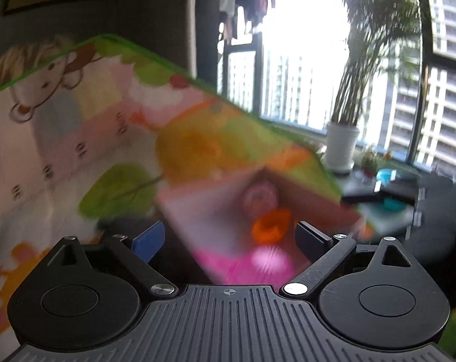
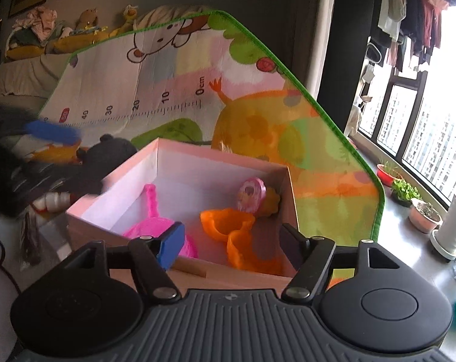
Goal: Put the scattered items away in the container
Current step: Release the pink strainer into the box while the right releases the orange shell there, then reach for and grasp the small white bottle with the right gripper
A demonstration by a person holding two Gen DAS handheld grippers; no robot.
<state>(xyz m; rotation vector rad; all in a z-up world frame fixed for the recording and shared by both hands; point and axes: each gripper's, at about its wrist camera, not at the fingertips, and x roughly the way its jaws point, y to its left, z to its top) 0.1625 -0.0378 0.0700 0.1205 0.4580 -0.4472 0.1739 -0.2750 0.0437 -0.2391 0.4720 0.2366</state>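
Sorting's between picks: both hand-held grippers, left (image 1: 229, 238) and right (image 2: 229, 241), gape empty above the pink cardboard box (image 2: 179, 235); next, grab something off the mat.

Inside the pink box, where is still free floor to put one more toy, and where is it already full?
In the pink box, the far-left floor is bare, bordered by the white back walls and the pink scoop. The right half is crowded: orange moulds, and a pink round toy in the far-right corner.

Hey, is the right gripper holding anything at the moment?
No, the right gripper is open above the pink box, with nothing between its fingers.
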